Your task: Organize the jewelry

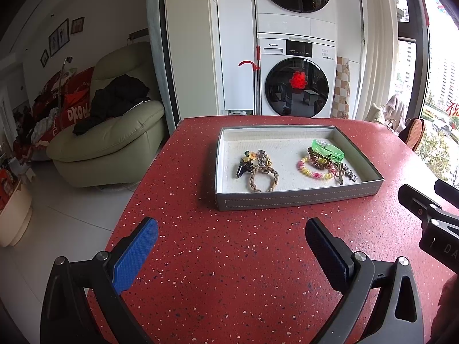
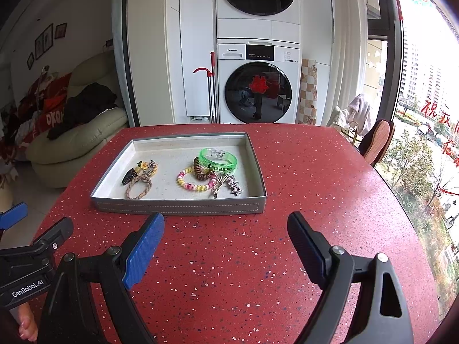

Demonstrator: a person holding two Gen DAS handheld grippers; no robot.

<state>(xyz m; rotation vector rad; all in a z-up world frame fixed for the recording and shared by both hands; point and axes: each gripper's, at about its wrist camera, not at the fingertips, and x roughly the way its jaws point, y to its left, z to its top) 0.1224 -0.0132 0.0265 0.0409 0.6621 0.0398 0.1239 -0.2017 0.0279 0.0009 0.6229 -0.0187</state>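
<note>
A grey tray (image 1: 298,199) (image 2: 178,207) sits on the red speckled table (image 1: 229,272) (image 2: 235,272). Inside, at its left, lie a braided rope bracelet (image 1: 262,179) (image 2: 138,188), a dark hair clip (image 1: 243,169) (image 2: 128,176) and small charms (image 1: 258,156) (image 2: 147,166). At its right lie a green wristband (image 1: 328,150) (image 2: 218,158), a pink-yellow bead bracelet (image 1: 315,170) (image 2: 195,182), a brown coil hair tie (image 1: 318,159) (image 2: 202,172) and a star clip (image 1: 350,172) (image 2: 233,186). My left gripper (image 1: 231,233) and right gripper (image 2: 225,229) are open and empty, short of the tray's near wall.
Stacked washing machines (image 1: 297,77) (image 2: 258,86) stand behind the table. A green sofa (image 1: 114,132) with dark clothes is at the left. A window (image 2: 424,114) and a chair (image 2: 375,143) are at the right. The table edge curves off at left and right.
</note>
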